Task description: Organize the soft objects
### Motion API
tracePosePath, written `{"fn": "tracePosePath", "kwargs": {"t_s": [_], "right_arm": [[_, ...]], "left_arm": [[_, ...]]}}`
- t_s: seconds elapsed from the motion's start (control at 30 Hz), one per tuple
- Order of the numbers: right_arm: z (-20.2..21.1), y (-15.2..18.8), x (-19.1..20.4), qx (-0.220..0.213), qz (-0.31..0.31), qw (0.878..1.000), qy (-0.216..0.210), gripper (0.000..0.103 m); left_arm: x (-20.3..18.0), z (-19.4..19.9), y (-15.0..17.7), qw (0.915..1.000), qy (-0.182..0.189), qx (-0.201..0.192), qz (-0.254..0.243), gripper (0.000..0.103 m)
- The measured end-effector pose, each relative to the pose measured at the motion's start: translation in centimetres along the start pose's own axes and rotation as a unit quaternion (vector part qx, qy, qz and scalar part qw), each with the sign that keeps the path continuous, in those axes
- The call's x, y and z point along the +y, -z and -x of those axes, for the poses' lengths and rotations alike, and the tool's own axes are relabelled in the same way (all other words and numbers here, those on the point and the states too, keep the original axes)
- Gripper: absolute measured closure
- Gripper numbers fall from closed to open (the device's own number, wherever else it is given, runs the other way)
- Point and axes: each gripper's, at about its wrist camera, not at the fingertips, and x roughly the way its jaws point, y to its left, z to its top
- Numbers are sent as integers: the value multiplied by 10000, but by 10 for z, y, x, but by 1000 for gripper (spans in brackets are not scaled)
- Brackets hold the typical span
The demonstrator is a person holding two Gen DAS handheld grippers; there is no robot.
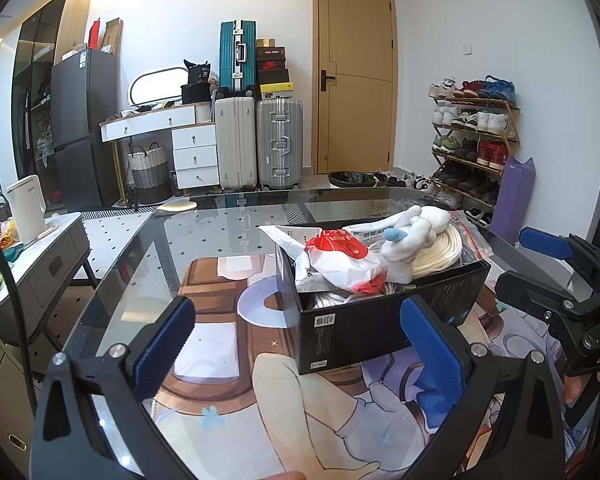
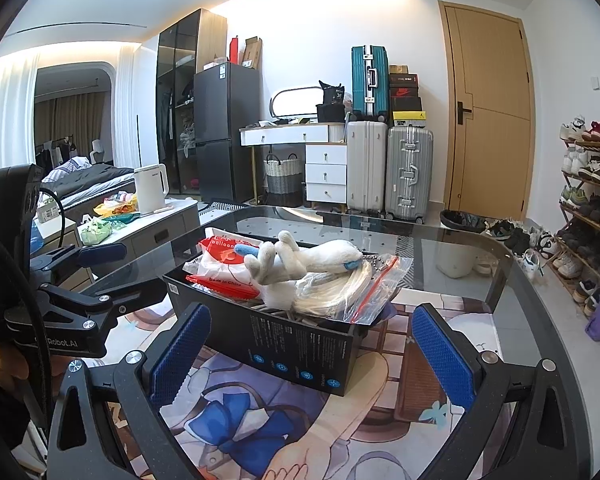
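Observation:
A black cardboard box stands on the printed mat on the glass table. On top of its contents lies a white plush toy with blue tips, beside a red-and-white balloon bag and a clear zip bag of cream cord. My left gripper is open just in front of the box. My right gripper is open too, with the box's near side between its blue pads. Neither holds anything.
The glass table carries a printed cartoon mat. A grey side cabinet with a white kettle stands to the left. Suitcases, a door and a shoe rack line the far walls.

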Motion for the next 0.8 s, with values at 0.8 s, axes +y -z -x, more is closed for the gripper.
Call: {"fn": "tracePosePath", "kwargs": {"t_s": [0.8], "right_arm": [[0,-1,1,10,-2,10000,-2,1]], "left_arm": [[0,0,0,10000,2,0,-1,0]]}}
